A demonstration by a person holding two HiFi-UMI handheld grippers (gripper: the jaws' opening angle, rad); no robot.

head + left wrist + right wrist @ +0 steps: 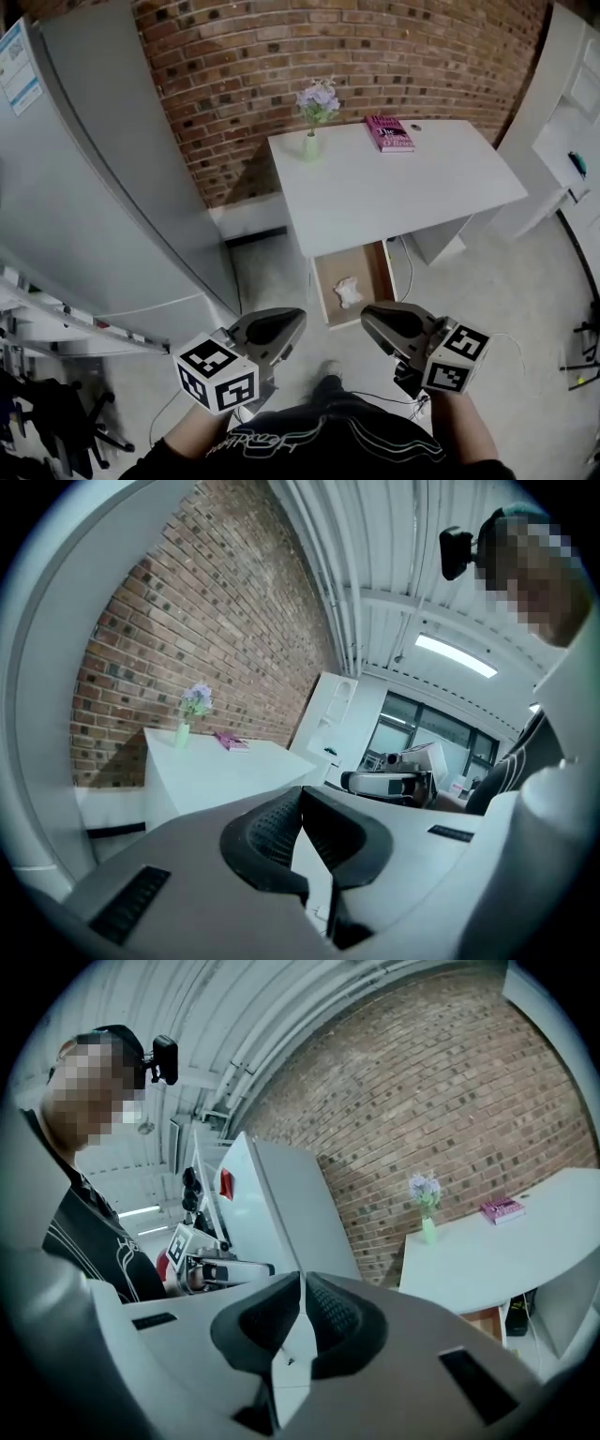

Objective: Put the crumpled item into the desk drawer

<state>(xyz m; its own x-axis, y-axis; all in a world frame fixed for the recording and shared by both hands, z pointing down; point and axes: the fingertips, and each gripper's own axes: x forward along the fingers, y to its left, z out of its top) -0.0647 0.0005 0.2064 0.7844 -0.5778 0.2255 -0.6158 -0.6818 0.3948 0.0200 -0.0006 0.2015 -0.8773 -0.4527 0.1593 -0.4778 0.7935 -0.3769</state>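
Note:
The crumpled white item lies inside the open wooden drawer under the white desk. Both grippers hover low near my body, in front of the drawer and apart from it, with their tips turned toward each other. My left gripper has its jaws together with nothing between them, as the left gripper view also shows. My right gripper is likewise shut and empty. In the right gripper view, the desk and a corner of the drawer show at the right.
On the desk stand a green vase of purple flowers and a pink book. A tall grey cabinet fills the left, with a brick wall behind. A white shelf unit stands at the right. Cables trail beside the drawer.

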